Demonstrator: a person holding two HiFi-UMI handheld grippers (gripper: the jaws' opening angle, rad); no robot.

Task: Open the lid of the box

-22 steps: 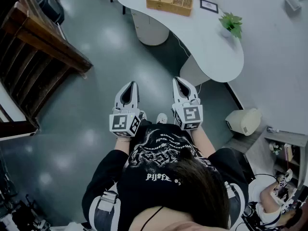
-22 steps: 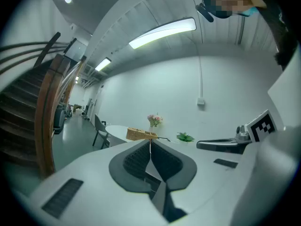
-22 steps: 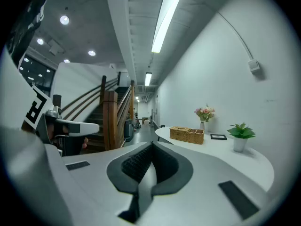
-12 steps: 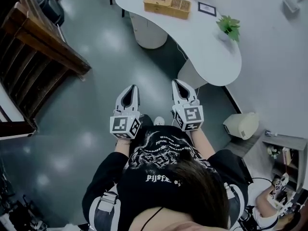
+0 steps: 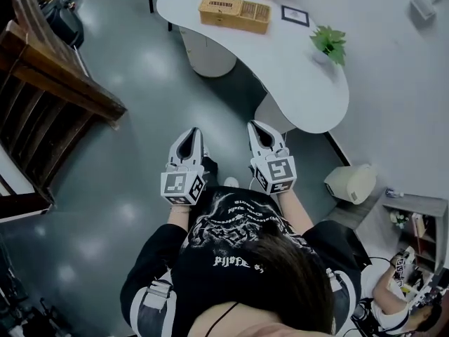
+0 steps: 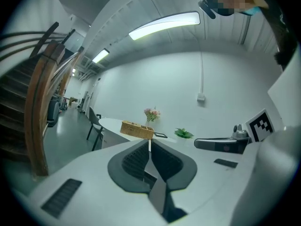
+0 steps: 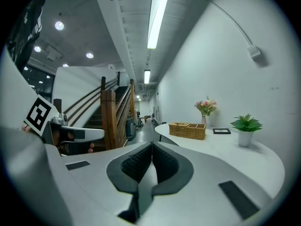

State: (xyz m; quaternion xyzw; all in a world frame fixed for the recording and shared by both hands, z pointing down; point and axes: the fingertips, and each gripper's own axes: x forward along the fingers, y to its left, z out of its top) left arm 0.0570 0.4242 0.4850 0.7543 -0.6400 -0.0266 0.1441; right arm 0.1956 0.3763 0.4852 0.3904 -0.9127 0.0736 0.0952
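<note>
The box is a wicker one (image 5: 234, 13) with a lid, lying on the far end of a white curved table (image 5: 295, 76). It also shows in the left gripper view as the wicker box (image 6: 137, 129) and in the right gripper view as the wicker box (image 7: 187, 130). My left gripper (image 5: 189, 133) and right gripper (image 5: 257, 127) are held side by side in front of the person's chest, over the floor, well short of the table. Both have their jaws shut, tips together, with nothing between them.
A potted green plant (image 5: 329, 42), a small framed picture (image 5: 295, 15) and a vase of flowers (image 7: 206, 108) stand on the table near the box. A wooden staircase (image 5: 49, 76) rises at the left. A cream bin (image 5: 351, 182) sits at the right by the wall.
The table and box have shifted left and slightly down in the head view, so the person has stepped closer. Both grippers keep their pose in front of the chest.
</note>
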